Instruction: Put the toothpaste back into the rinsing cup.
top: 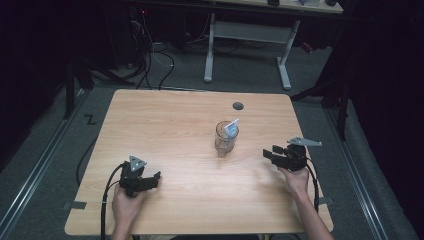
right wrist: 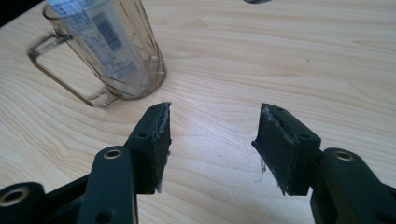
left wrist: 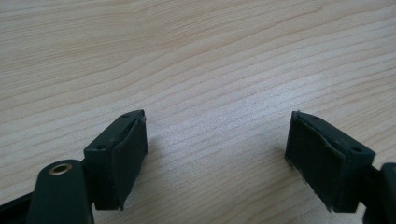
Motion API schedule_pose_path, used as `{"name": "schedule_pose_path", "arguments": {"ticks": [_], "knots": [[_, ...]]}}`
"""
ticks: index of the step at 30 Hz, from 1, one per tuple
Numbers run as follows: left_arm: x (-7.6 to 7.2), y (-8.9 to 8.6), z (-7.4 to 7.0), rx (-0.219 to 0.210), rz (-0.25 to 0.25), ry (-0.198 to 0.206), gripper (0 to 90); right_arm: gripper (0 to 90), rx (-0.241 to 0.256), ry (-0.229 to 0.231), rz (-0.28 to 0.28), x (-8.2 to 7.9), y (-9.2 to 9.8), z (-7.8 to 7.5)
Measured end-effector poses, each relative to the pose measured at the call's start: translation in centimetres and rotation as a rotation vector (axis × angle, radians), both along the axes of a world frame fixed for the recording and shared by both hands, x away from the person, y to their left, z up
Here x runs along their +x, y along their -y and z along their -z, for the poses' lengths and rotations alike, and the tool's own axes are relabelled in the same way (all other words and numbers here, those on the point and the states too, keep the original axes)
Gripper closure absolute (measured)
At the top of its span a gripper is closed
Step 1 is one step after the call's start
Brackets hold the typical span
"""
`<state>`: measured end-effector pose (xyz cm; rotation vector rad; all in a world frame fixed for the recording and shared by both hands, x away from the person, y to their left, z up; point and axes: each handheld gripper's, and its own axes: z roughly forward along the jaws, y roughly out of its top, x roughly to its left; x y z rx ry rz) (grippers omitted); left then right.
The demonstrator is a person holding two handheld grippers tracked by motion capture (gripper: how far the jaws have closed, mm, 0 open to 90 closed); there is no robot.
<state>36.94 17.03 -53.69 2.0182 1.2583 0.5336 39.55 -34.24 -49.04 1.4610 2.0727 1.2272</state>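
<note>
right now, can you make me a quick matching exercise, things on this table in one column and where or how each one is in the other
Things:
1. left tool
2. right tool
3. glass mug
4. blue-and-white tube

Places or states:
A. leaning inside the mug, top poking above the rim
B. open, near the right edge of the table, pointing towards the mug
C. upright near the middle of the table
D. open over bare wood near the front left

Pairs: 1-D, 2-B, 3-C, 4-A
</note>
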Motion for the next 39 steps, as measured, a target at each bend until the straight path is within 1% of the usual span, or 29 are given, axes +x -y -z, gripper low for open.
{"name": "schedule_pose_path", "arguments": {"ticks": [6,7,8,10,11,12,13,14,18,20,23,28,30,33,37,39], "knots": [[0.0,0.0,0.0,0.0,0.0,0.0,20.9,45.2,-0.033,-0.019,0.013,0.0,0.0,0.8],[0.0,0.0,0.0,0.0,0.0,0.0,20.9,45.3,-0.049,-0.027,0.016,0.1,0.0,1.1],[0.0,0.0,0.0,0.0,0.0,0.0,20.9,45.3,-0.049,-0.027,0.016,0.1,0.0,1.1],[0.0,0.0,0.0,0.0,0.0,0.0,20.9,45.5,-0.075,-0.038,0.022,0.2,0.0,1.7],[0.0,0.0,0.0,0.0,0.0,0.0,20.9,45.5,-0.075,-0.038,0.022,0.2,0.0,1.7],[0.0,0.0,0.0,0.0,0.0,0.0,20.9,45.4,-0.08,-0.047,0.025,0.2,0.0,1.9],[0.0,0.0,0.0,0.0,0.0,0.0,20.9,45.4,-0.096,-0.054,0.026,0.3,-0.1,2.2],[0.0,0.0,0.0,0.0,0.0,0.0,20.9,45.4,-0.102,-0.056,0.026,0.4,-0.1,2.2],[0.0,0.0,0.0,0.0,0.0,0.0,20.9,45.4,-0.112,-0.053,0.026,0.5,-0.2,2.4],[0.0,0.0,0.0,0.0,0.0,0.0,20.9,45.4,-0.129,-0.058,0.025,0.6,-0.4,2.7],[0.0,0.0,0.0,0.0,0.0,0.0,20.9,45.3,-0.137,-0.064,0.029,0.7,-0.5,2.8],[0.0,0.0,0.0,0.0,0.0,0.0,20.9,45.4,-0.131,-0.062,0.036,1.0,-0.8,3.2],[0.0,0.0,0.0,0.0,0.0,0.0,20.9,45.2,-0.15,-0.061,0.031,1.1,-1.0,3.5],[0.0,0.0,0.0,0.0,0.0,0.0,20.9,45.1,-0.154,-0.072,0.031,1.1,-1.2,3.7],[0.0,0.0,0.0,0.0,0.0,0.0,20.9,44.8,-0.164,-0.057,0.038,1.2,-1.4,3.8],[0.0,0.0,0.0,-0.001,-0.001,0.0,20.9,43.6,-0.184,-0.04,0.036,1.2,-1.7,3.9]]}}
